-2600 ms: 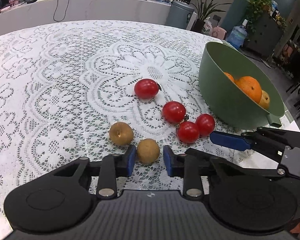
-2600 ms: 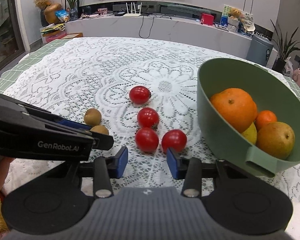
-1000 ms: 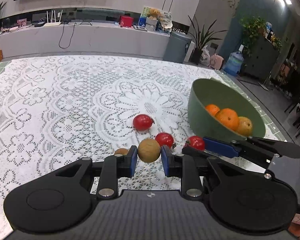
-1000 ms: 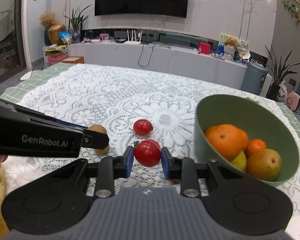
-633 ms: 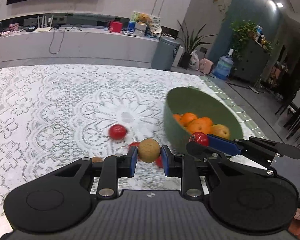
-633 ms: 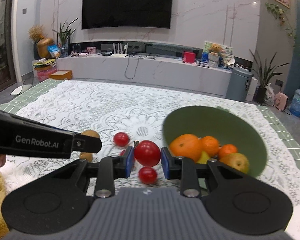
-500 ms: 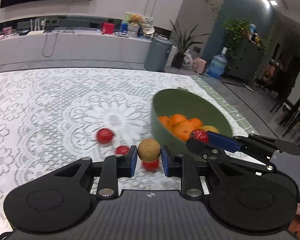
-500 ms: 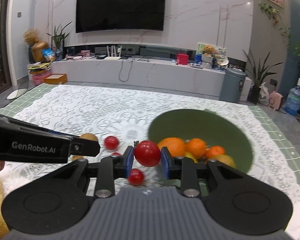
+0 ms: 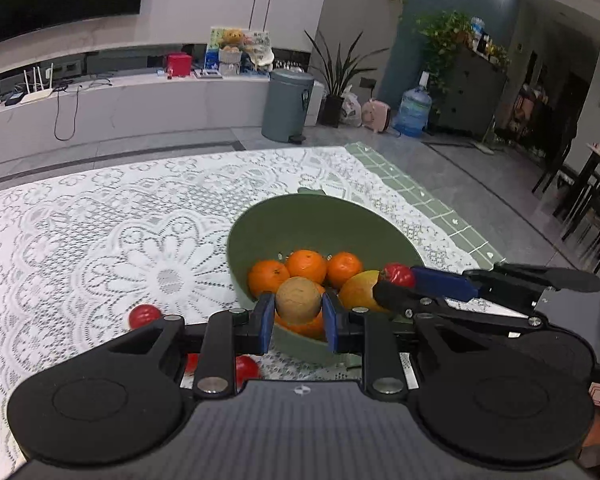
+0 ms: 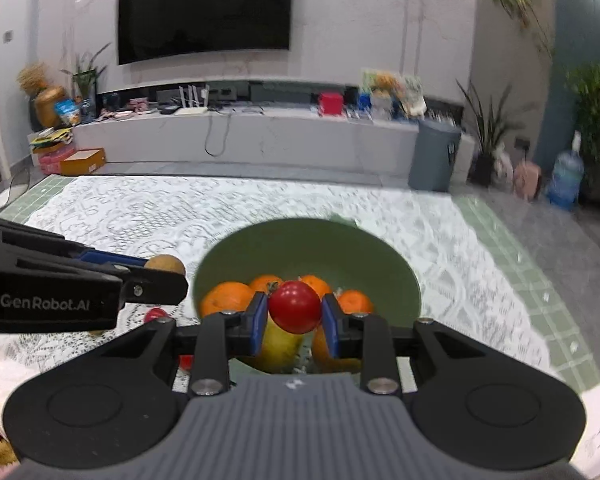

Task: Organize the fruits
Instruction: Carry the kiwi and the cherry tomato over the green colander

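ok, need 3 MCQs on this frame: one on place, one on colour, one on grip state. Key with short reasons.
1. Where is the bowl relative to the left gripper?
A. just ahead, below its fingertips
B. far left on the cloth
C. behind the bin

2. What colour is the fruit in the right gripper?
A. green
B. red
C. purple

3. What state is the left gripper in?
A. open, nothing held
B. shut on a brown fruit
C. shut on an orange

Key: 1 A, the left wrist view shows the bowl's rim directly past the fingertips. 2 B, a red tomato sits between the blue pads. 3 B, the brown fruit is pinched between both pads, above the oranges in the bowl.
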Available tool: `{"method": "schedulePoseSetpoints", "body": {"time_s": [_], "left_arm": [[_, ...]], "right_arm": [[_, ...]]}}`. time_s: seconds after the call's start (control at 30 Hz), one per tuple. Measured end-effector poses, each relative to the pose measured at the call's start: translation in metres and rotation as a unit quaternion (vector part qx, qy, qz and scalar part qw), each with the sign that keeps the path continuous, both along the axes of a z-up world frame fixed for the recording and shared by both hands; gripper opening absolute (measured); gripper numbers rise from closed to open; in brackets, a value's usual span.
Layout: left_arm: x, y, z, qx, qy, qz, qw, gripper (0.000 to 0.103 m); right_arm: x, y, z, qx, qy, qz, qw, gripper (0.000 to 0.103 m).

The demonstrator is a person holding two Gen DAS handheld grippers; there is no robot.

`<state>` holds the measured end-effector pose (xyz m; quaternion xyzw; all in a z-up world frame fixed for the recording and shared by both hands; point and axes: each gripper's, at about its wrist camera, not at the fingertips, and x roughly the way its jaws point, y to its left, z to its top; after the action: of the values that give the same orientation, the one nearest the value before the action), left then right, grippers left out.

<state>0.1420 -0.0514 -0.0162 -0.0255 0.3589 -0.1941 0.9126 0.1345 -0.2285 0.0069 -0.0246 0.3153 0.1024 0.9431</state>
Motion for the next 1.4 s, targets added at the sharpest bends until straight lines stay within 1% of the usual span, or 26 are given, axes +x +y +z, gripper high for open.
{"method": "schedulePoseSetpoints", "body": {"time_s": [0.1,0.23,0.4,0.63,0.83,0.97,1.1,1.3,1.4], "left_arm": [[0.012,-0.011,-0.006,0.009,0.008,-0.004,0.9999,0.028],[0.027,-0.018,-0.013,0.022,0.014,-0.003,0.9997,0.028],[0.042,-0.018,-0.017,0.016,0.022,0.001,0.9996,0.028],[0.055,-0.022,-0.025,0.019,0.033,0.0,0.9993,0.028],[0.066,-0.027,-0.033,0.018,0.047,0.002,0.9987,0.028],[0.072,-0.025,-0.037,0.017,0.056,0.007,0.9983,0.028],[0.077,-0.023,-0.041,0.01,0.068,0.01,0.9976,0.029],[0.078,-0.022,-0.041,0.012,0.068,0.015,0.9975,0.029],[0.077,-0.02,-0.04,0.01,0.069,0.017,0.9974,0.031]], "right_arm": [[0.01,-0.011,-0.007,0.018,0.021,-0.019,0.999,0.026],[0.022,-0.015,-0.013,0.031,0.025,-0.036,0.999,0.026],[0.038,-0.017,-0.022,0.038,0.039,-0.047,0.997,0.026],[0.055,-0.021,-0.034,0.057,0.059,-0.059,0.995,0.026],[0.056,-0.014,-0.035,0.048,0.05,-0.053,0.996,0.026],[0.058,-0.014,-0.038,0.051,0.048,-0.049,0.996,0.026],[0.061,-0.012,-0.039,0.048,0.047,-0.046,0.997,0.026],[0.065,-0.012,-0.041,0.055,0.049,-0.042,0.996,0.026],[0.066,-0.011,-0.043,0.056,0.05,-0.041,0.996,0.026]]}}
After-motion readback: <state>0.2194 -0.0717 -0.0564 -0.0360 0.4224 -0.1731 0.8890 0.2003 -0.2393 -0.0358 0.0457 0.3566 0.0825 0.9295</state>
